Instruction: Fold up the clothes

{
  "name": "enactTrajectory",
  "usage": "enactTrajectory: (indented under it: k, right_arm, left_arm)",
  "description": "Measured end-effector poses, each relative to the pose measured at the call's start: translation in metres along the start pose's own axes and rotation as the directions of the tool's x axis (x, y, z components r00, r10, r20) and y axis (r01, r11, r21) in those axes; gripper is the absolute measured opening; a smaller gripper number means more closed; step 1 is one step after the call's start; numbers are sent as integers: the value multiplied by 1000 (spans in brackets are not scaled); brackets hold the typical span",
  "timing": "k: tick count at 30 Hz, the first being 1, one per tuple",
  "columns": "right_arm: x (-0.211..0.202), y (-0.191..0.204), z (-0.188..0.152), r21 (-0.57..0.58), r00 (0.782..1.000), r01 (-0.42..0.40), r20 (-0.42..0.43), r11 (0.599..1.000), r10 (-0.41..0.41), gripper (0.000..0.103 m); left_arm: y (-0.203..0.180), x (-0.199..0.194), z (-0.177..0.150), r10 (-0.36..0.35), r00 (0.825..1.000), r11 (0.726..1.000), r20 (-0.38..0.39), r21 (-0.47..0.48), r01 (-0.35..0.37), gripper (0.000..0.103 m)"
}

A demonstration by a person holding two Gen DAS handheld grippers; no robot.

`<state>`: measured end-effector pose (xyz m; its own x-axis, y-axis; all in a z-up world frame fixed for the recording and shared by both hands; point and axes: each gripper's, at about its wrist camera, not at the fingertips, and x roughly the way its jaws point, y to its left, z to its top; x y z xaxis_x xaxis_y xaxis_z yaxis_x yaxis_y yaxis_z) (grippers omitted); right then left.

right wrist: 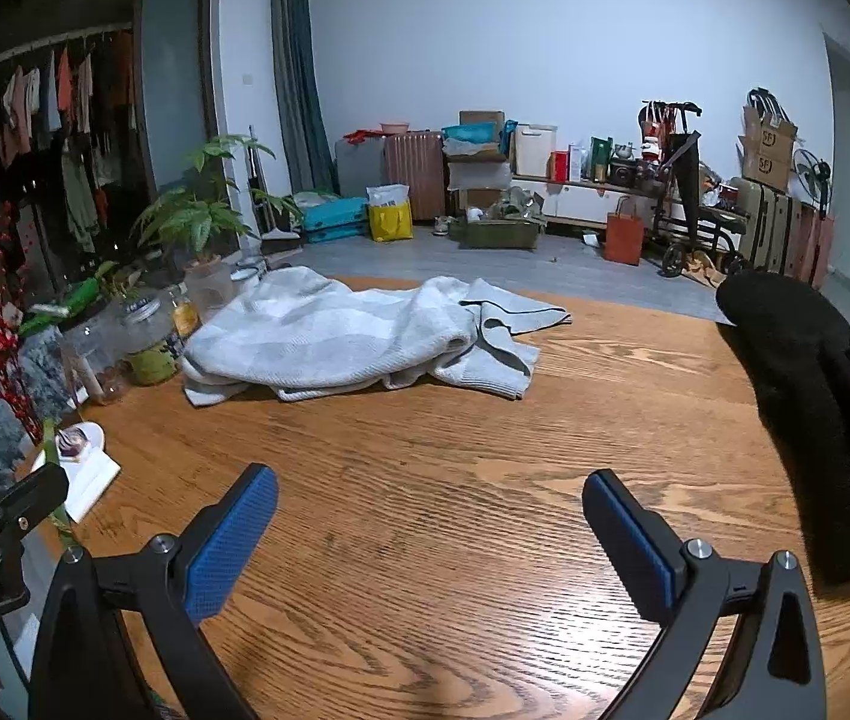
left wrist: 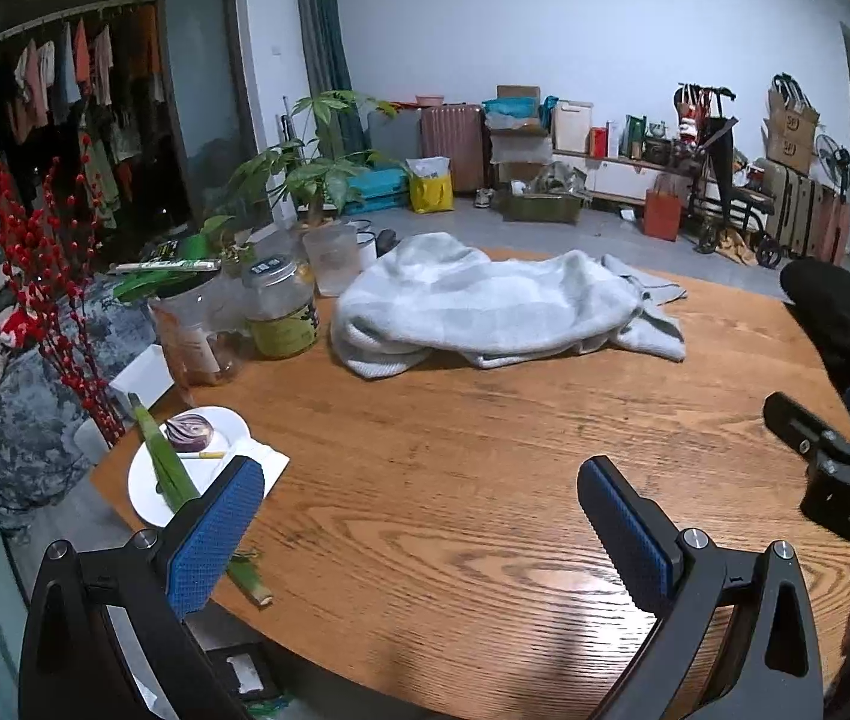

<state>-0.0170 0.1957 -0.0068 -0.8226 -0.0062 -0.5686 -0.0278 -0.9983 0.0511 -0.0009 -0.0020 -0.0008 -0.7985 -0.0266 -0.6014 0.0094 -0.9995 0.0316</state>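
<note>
A: In the middle of the frame, toward the far side of the wooden table (left wrist: 484, 480), lies a pale grey knitted garment (left wrist: 484, 306), rumpled, with one flap trailing off to its right. It is bunched, not squared into a neat stack.

B: And the grippers?

A: Both sit low in their own views, over bare wood and well short of the cloth. The left gripper (left wrist: 419, 531) has its blue-padded fingers wide apart with nothing between them; the right gripper (right wrist: 427, 546) likewise stands spread and empty.

B: Why held like that?

A: My guess: spread jaws pointing at the garment suit either reaching in for an edge or having just let go of one. The heap could be a half-made fold or a piece not laid out; these views do not settle which.

B: What crowds the work?

A: At the left of the frame, jars (left wrist: 281, 312) stand just beside the garment's left end, one almost touching it. Nearer, at the lower left, a white plate (left wrist: 146, 492) carries a cut red onion (left wrist: 189, 432) and a green stalk. Red berry branches (left wrist: 47, 276) lean in behind. A black glove-like shape (right wrist: 814, 420) fills the right edge.

B: So the risk?

A: Dragging cloth leftward could tip the jars; the right side looks freer.
</note>
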Motion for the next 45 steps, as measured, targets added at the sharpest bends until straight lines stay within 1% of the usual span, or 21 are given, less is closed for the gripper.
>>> enactTrajectory:
  k: [3, 4, 7, 10, 14, 19, 23, 26, 31, 35, 38, 45]
  right_arm:
    - [1, -2, 2, 13, 1000, -13, -17, 1000, 14, 103]
    - [1, -3, 2, 17, 1000, -18, -23, 1000, 18, 103]
    - [2, -3, 4, 25, 999, -26, -37, 999, 27, 103]
    - [2, -4, 5, 25, 999, -42, -24, 999, 42, 103]
    - [1, 3, 2, 2, 1000, -27, -11, 1000, 27, 103]
    - [7, 8, -1, -23, 1000, -23, -17, 999, 23, 103]
    - [14, 15, -6, -77, 1000, -20, -20, 997, 18, 103]
    - [20, 19, -9, -98, 1000, 2, -30, 995, -5, 103]
    - [27, 16, -11, -59, 998, -36, -54, 998, 33, 103]
    - [31, 16, -13, -47, 997, -26, -79, 999, 22, 103]
    - [36, 15, -16, -34, 992, -49, -119, 998, 44, 103]
    - [41, 8, -21, 12, 988, -57, -142, 998, 58, 103]
  left_arm:
    - [2, 2, -1, 1, 1000, 1000, 11, 0, -1, 103]
    - [5, 4, -7, -1, 1000, 1000, 5, -8, 1, 103]
    - [-2, 10, -2, 14, 1000, 1000, -22, 28, -14, 103]
    - [-8, 18, 1, 35, 999, 998, -34, 53, -33, 103]
    - [-12, 26, 3, 43, 998, 998, -41, 55, -41, 103]
    - [-10, 28, 6, 42, 998, 998, -40, 52, -40, 103]
    - [-7, 31, 8, 47, 998, 997, -43, 61, -44, 103]
    - [-5, 34, 7, 51, 998, 997, -49, 67, -47, 103]
    - [0, 41, 7, 59, 997, 996, -53, 69, -55, 103]
    - [3, 45, 6, 60, 997, 997, -56, 59, -57, 103]
    - [2, 45, 4, 65, 996, 996, -54, 70, -61, 103]
    - [-1, 49, 0, 72, 996, 994, -61, 86, -67, 103]
